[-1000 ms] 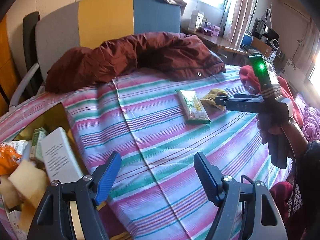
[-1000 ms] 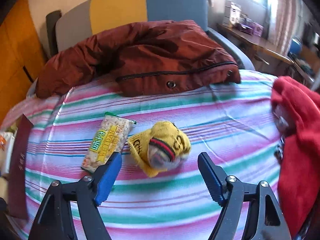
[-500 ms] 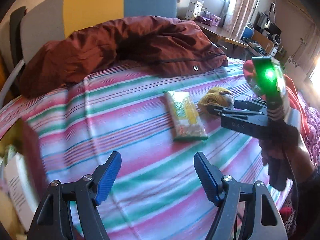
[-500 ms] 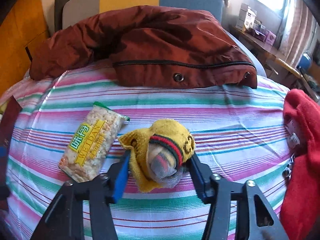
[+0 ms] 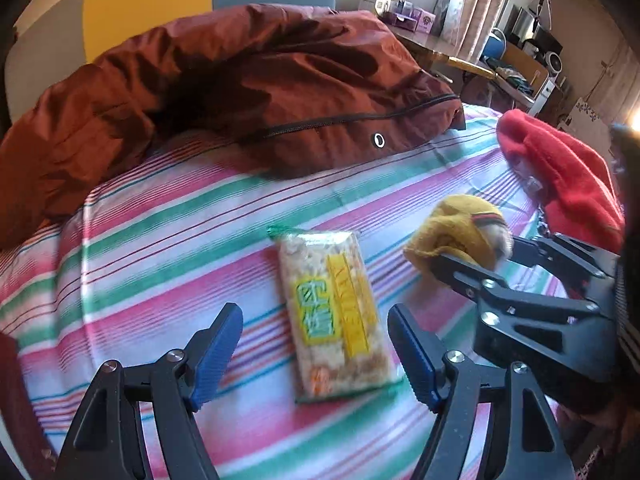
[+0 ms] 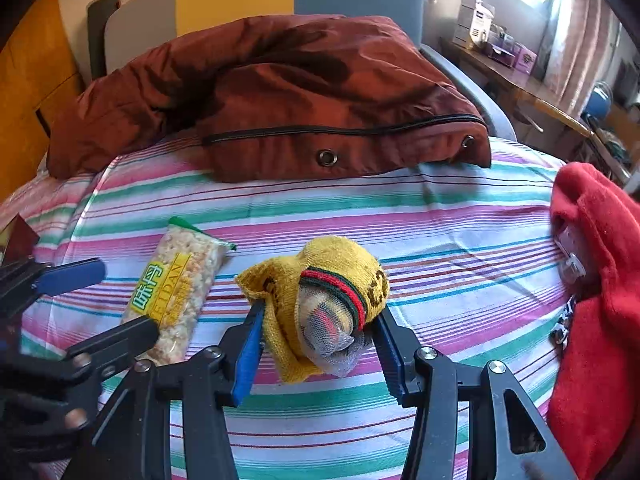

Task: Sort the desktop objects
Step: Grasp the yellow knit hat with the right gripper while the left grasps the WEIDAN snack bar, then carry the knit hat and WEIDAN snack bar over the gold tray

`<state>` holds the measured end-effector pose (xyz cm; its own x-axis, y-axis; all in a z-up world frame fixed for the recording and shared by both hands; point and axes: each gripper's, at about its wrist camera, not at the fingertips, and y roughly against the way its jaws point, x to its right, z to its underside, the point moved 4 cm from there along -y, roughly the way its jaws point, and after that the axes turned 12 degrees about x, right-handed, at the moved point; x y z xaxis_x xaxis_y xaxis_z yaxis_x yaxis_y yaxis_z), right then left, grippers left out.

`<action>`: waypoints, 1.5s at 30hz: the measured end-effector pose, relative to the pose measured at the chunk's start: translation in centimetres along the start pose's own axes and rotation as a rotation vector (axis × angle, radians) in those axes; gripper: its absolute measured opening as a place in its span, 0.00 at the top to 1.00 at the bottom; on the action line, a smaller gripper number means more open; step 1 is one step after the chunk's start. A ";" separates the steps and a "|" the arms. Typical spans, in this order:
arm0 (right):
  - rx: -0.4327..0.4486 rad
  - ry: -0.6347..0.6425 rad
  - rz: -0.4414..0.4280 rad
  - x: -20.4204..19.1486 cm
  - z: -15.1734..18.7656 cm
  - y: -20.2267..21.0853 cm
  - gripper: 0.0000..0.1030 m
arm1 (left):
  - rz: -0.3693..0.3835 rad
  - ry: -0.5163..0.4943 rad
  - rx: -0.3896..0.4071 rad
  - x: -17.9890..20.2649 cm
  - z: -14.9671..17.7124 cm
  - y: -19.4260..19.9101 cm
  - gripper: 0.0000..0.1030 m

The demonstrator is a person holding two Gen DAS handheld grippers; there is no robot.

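A clear snack packet [image 5: 340, 280] with a yellow and green label lies flat on the striped sheet [image 5: 160, 264]. My left gripper [image 5: 314, 316] hovers over its near end, open, one blue pad on each side and neither touching it. Just to the packet's right lies a rolled yellow sock bundle [image 6: 336, 264] with a red and green band. My right gripper [image 6: 318, 316] is shut on it, both pads pressed into the knit. The right wrist view shows the left gripper [image 6: 128, 296] straddling the packet [image 6: 176, 276]; the left wrist view shows the right gripper [image 5: 480, 256] on the sock [image 5: 460, 224].
A rust-brown jacket [image 6: 272, 92] is heaped across the far side of the sheet. A red garment [image 6: 592, 280] lies at the right edge. A desk with small boxes [image 6: 520, 76] stands beyond, at the back right.
My left gripper swept right, away from the box of items, and came down over the snack packet. My right gripper's jaws closed from wide open onto the yellow sock bundle.
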<state>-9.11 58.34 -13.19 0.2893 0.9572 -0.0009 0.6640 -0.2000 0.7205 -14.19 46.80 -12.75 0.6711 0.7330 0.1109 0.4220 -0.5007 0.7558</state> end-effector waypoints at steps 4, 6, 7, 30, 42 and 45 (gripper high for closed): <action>-0.002 -0.020 0.017 0.9 -0.1 0.1 0.50 | -0.016 0.010 -0.024 -0.3 0.1 -1.9 0.26; -0.009 -0.031 0.019 1.1 0.2 -0.2 0.50 | -0.039 -0.024 -0.009 -0.2 0.1 -2.1 0.26; -0.014 -0.035 0.019 1.2 0.3 -0.2 0.50 | -0.052 -0.049 -0.008 -0.1 0.2 -2.1 0.26; -0.028 0.102 -0.068 -3.0 1.2 -0.3 0.50 | -0.116 -0.028 0.047 -2.8 6.7 5.2 0.51; -0.066 0.132 -0.112 -5.7 2.8 0.9 0.50 | -0.119 -0.037 0.073 -2.3 12.0 9.6 0.51; -0.082 0.144 -0.129 -6.8 3.5 1.7 0.50 | -0.111 -0.041 0.082 -2.3 12.7 10.3 0.51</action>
<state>-7.57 50.80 -14.40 0.1002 0.9950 -0.0022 0.6287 -0.0616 0.7752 -3.65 34.14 -13.40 0.6413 0.7673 0.0020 0.5419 -0.4548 0.7067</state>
